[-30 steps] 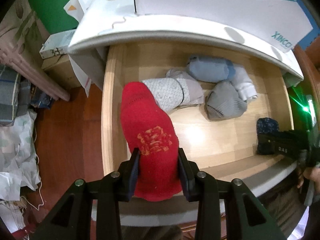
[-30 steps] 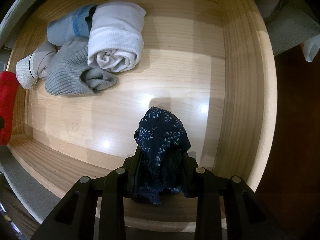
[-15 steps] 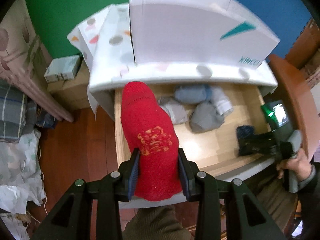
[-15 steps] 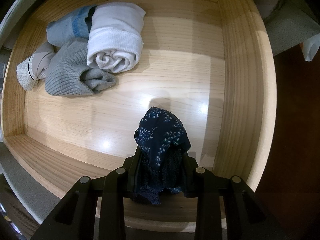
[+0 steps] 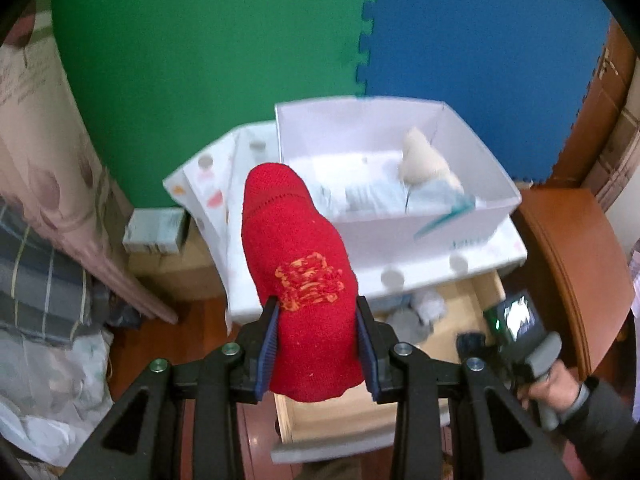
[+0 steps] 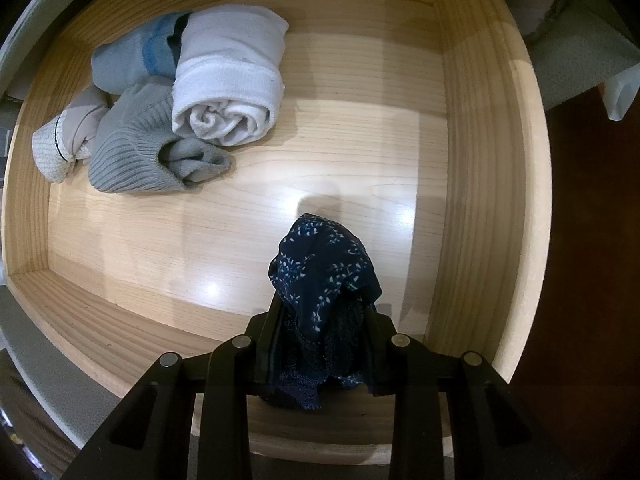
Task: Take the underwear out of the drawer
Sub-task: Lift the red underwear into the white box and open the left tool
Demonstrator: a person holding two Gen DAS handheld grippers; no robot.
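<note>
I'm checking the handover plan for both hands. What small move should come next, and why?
Probably lift the right tool straight up out of the drawer. Its jaws are shut on the dark floral underwear, which hangs low inside the drawer, while the left tool holds the red garment well above it, near the white box.

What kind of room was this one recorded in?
Probably a bedroom or storage corner at home: an open wooden drawer holding rolled socks, folded bedding piled at the left, and foam mats against the wall.
</note>
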